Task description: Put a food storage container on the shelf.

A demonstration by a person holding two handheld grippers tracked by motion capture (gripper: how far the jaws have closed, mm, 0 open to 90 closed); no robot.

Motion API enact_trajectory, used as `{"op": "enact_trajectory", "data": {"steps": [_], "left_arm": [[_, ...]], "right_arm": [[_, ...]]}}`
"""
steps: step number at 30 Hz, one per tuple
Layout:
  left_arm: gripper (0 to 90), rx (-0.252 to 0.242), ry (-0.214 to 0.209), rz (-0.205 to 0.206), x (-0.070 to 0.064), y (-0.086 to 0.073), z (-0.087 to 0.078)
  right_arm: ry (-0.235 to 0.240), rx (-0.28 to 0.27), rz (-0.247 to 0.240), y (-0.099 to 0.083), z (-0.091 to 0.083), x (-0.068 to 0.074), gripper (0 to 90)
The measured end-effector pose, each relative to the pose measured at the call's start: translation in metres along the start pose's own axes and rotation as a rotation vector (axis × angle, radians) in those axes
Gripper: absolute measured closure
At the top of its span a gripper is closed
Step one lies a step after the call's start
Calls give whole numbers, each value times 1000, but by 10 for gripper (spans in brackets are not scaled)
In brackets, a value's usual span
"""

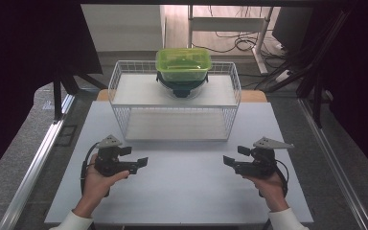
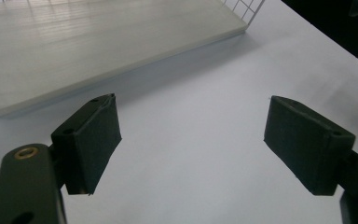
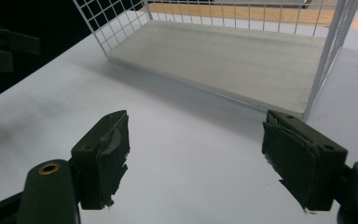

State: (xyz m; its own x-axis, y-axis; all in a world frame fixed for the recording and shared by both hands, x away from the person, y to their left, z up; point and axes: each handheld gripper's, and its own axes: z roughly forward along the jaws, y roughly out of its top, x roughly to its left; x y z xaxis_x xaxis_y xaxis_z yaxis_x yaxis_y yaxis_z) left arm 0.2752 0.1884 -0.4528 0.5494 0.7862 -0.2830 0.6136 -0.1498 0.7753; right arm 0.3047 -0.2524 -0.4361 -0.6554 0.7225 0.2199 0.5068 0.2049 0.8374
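Observation:
A white wire rack [image 1: 175,98] with two shelves stands at the back of the white table [image 1: 182,187]. On its top shelf a green translucent lidded container [image 1: 183,63] sits on a dark bowl [image 1: 182,87]. My left gripper [image 1: 141,162] is held above the table's front left, open, with nothing between its jaws [image 2: 191,147]. My right gripper [image 1: 228,160] is held at the front right, also open and holding nothing [image 3: 196,156]. The rack's lower shelf [image 2: 98,42] [image 3: 233,60] lies ahead of both grippers.
Bare white table lies between the two grippers. A metal rail [image 1: 38,163] runs along the left of the table and another [image 1: 335,163] along the right. Cables [image 1: 239,43] and a desk frame [image 1: 263,28] stand on the floor beyond the rack.

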Motion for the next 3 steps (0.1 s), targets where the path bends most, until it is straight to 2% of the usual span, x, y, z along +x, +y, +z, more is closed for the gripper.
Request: {"op": "enact_trajectory", "data": {"steps": [3], "left_arm": [[175,1,3,-6,0,1,2]], "right_arm": [[-2,-8,4,0,-3,-2,214]]}}
